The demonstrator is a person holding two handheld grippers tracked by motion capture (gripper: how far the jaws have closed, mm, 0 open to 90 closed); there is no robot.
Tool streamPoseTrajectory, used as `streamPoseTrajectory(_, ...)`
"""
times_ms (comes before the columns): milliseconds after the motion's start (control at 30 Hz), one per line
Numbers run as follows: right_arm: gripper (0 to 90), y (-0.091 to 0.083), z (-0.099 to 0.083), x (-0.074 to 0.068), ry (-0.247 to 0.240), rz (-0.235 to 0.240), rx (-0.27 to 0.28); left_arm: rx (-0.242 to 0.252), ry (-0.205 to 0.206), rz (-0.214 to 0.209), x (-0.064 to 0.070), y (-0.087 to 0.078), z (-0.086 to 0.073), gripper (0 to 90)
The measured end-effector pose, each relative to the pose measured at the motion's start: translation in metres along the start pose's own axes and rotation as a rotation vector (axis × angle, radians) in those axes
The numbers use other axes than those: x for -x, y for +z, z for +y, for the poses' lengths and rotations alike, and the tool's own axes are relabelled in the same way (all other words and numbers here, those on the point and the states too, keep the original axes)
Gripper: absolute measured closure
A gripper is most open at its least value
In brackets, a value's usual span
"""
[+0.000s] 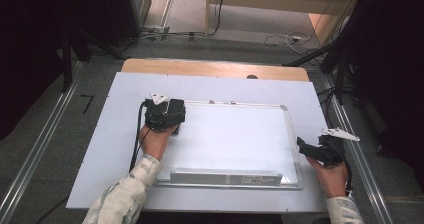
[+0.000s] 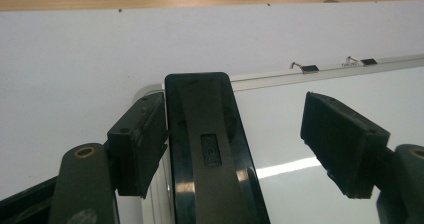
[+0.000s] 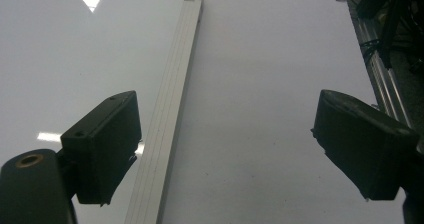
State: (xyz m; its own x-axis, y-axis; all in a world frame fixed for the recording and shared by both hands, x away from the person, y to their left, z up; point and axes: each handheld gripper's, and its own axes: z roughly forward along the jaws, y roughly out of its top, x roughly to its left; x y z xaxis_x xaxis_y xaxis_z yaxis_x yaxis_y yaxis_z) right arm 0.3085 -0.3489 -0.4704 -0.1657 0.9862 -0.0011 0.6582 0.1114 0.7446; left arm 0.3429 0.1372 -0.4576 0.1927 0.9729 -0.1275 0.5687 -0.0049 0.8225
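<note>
In the high view, a whiteboard (image 1: 230, 139) with a silver frame lies flat on the white sheet that covers the table (image 1: 215, 68). The left gripper (image 1: 165, 115) sits over the board's far left corner, held by the person's left hand (image 1: 154, 140); what lies under it is hidden by the gripper body. The right gripper (image 1: 320, 149) hovers just off the board's right edge, in the right hand (image 1: 331, 176), its jaws apart.

In the left gripper view, a black oblong eraser (image 2: 212, 154) lies on the whiteboard's corner (image 2: 320, 104), long axis pointing away from the camera. It is glossy, with rounded far corners and a small embossed label on top whose letters are too blurred to read. Its near end is cut off by the picture's bottom edge. The left jaw touches the eraser's side; the right jaw stands well apart from it, so the jaws are spread wide.

In the right gripper view, the jaws are wide apart with nothing between them, over the whiteboard's frame (image 3: 172, 109) and the bare sheet beside it.
</note>
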Motion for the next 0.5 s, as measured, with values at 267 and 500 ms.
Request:
streamPoseTrajectory(267,10.6,0.000,-0.001,0.000,0.002,-0.006,-0.005,0.028,0.008,-0.023,-0.005,-0.014,-0.003,27.0)
streamPoseTrajectory(500,10.6,0.000,-0.001,0.001,-0.001,-0.007,-0.004,0.046,-0.006,-0.029,-0.013,-0.026,-0.005,25.9)
